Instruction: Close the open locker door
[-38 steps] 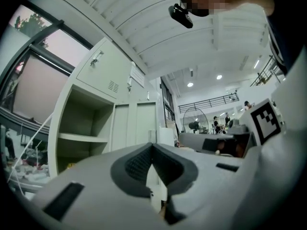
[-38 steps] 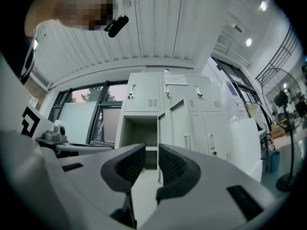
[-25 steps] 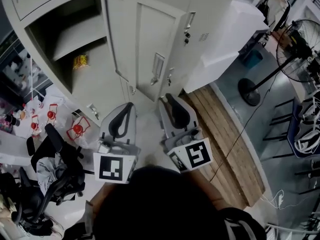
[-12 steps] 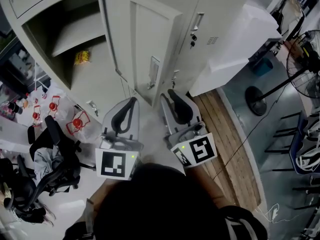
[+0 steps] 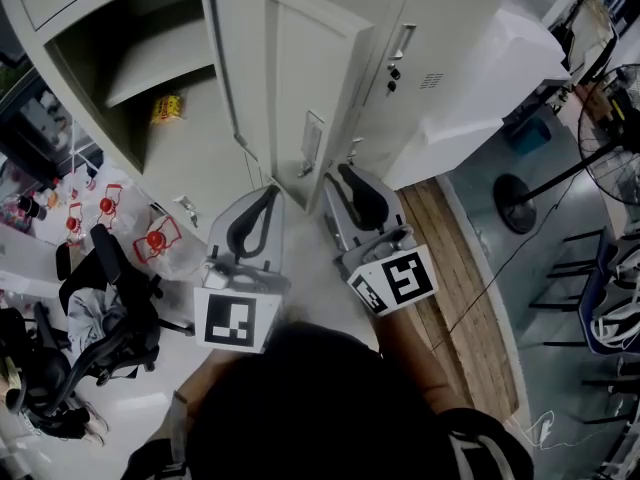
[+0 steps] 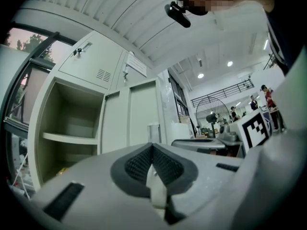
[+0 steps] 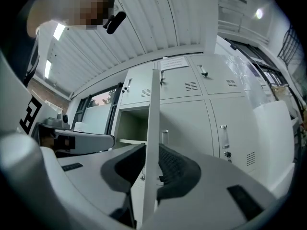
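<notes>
Pale grey sheet steel is showing edge-on between the jaws of the right gripper point(image 7: 151, 148). It is the free edge of the door point(image 5: 290, 78). The jaws are sitting narrow over it, the pads seemingly lying against both faces, having just been opening a shade. The left gripper point(image 6: 152, 147) is hovering pinched together with nothing in it, just beside the door on the side of the open locker point(image 5: 195, 138).

The step in hand is judged to be taking hold of that edge to swing it home. Doing it well is calling for a pinch firm enough that the thin edge is not slipping. After that comes a sweep along the door's arc towards the opening rather than a straight shove, the wrist turning as the panel is turning. The left gripper appears to be sitting in the door's path, so it is needing to move clear.

The door is standing upright, its long axis running floor to ceiling. In the left gripper view it is hanging from the right side of the opening. Its free edge is pointing straight out at the person, roughly square to the locker front.
</notes>
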